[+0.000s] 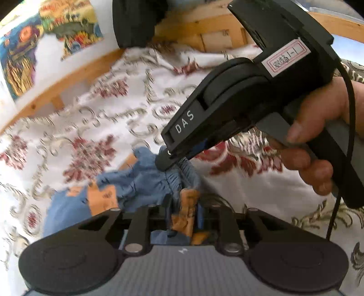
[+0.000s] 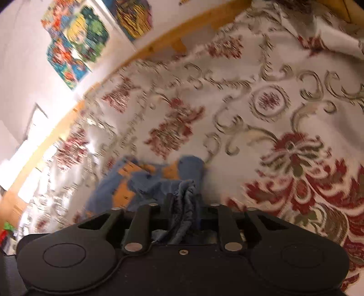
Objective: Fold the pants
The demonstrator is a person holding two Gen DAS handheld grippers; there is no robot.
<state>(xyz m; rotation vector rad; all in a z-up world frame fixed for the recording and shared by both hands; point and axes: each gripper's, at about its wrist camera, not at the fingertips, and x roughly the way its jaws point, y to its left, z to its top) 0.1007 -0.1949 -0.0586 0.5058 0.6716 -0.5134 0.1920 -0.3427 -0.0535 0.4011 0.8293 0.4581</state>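
Note:
Small blue pants [image 1: 141, 179] with orange patches hang bunched over a white bedspread with red flowers. My left gripper [image 1: 184, 205] is shut on an orange and blue fold of them. In the left wrist view the right gripper [image 1: 168, 159] comes in from the upper right, held by a hand [image 1: 318, 141], its tip pinching the blue cloth just beyond my left fingers. The right wrist view shows the right gripper [image 2: 184, 200] shut on a bunched blue edge, with the rest of the pants [image 2: 145, 179] trailing to the left below it.
The flowered bedspread [image 2: 273, 109] fills most of both views. A wooden bed rail [image 1: 68, 79] runs along its far edge, with a white wall and colourful pictures [image 2: 77, 43] behind. A dark object [image 1: 136, 20] sits at the head of the bed.

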